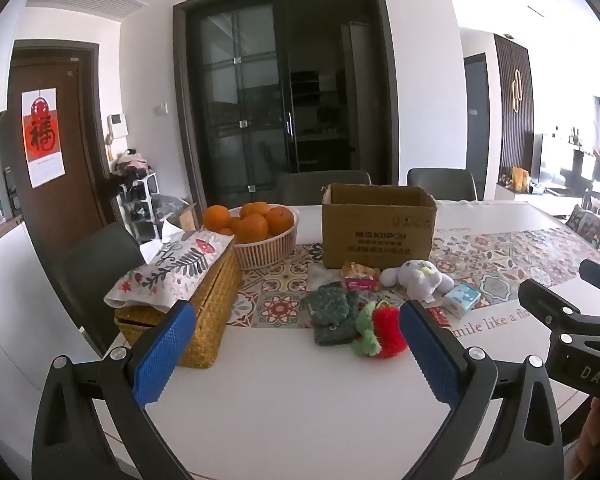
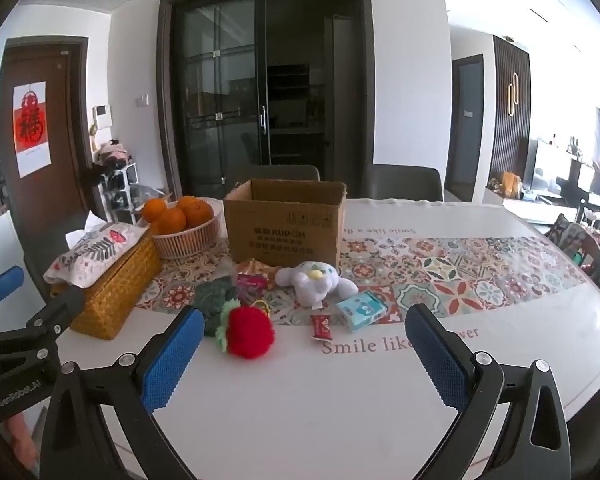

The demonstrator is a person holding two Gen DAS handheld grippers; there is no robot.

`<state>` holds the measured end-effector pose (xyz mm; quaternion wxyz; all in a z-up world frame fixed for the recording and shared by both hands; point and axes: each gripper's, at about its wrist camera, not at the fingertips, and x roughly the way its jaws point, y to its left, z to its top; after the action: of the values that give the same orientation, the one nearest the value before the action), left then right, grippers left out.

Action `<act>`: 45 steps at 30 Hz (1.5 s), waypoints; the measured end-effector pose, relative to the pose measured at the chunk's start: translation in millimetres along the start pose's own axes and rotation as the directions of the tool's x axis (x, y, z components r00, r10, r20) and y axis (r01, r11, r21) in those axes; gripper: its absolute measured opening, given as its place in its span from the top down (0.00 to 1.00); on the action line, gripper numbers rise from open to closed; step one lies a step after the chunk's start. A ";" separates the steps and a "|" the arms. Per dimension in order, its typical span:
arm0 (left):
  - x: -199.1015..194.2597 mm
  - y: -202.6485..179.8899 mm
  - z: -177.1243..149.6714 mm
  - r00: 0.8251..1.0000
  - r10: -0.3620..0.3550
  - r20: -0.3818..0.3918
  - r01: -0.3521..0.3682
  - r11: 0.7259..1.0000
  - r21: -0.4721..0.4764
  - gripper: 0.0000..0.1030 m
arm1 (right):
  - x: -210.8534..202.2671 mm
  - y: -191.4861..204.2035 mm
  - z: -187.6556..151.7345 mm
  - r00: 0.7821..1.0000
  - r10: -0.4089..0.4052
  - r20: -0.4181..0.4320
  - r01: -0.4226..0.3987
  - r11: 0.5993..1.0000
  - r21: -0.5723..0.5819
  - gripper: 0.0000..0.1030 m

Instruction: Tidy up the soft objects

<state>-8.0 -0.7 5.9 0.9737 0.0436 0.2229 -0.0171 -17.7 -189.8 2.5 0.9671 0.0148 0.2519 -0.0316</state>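
We judged the task barely begun, since nothing soft had yet gone anywhere. Nearest us, the left claw (image 1: 296,344) and the right claw (image 2: 304,354) both hung over the bare near edge of the worktop (image 2: 300,420), jaws spread wide and holding nothing.

Just beyond them lay the whole cluster, loose on the worktop where the white strip met the patterned runner (image 2: 460,268). The red fuzzy toy (image 2: 249,332) lay closest, round and shaggy with a green frill at one side; it looked light and easy to squash. Touching it on the left sat a dark green knitted piece (image 1: 330,312), flat and crumpled. A little farther back the white plush animal (image 2: 316,282) sprawled on the runner, limp and floppy.

Mixed among these we saw things that did not look soft: a small red packet (image 2: 321,327), a pale blue carton (image 2: 360,310) and some snack wrappers (image 2: 256,276).

Behind the cluster stood an open cardboard box (image 2: 286,228). We could not see inside it. We supposed it was the likely place for the soft things. Toward the far left edge sat a woven basket (image 2: 114,288) under a printed cloth, and a bowl of oranges (image 2: 180,220).

All the sorting remained.
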 end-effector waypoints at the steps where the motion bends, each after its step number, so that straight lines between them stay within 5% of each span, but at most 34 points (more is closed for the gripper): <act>1: -0.3 -0.1 -0.5 1.000 0.000 0.000 0.000 1.000 0.000 0.00 | 0.9 -1.4 -2.0 1.000 0.002 0.000 -0.002 1.000 0.000 0.01; 45: 6.0 -4.1 2.8 1.000 -0.023 -0.020 0.023 1.000 0.001 0.00 | 0.0 -3.1 -2.1 1.000 0.001 -0.005 -0.001 1.000 0.011 0.01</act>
<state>-1.7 -5.2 5.5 0.9711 0.0419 0.2331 -0.0282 -18.9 -192.9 0.6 0.9664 0.0204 0.2542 -0.0324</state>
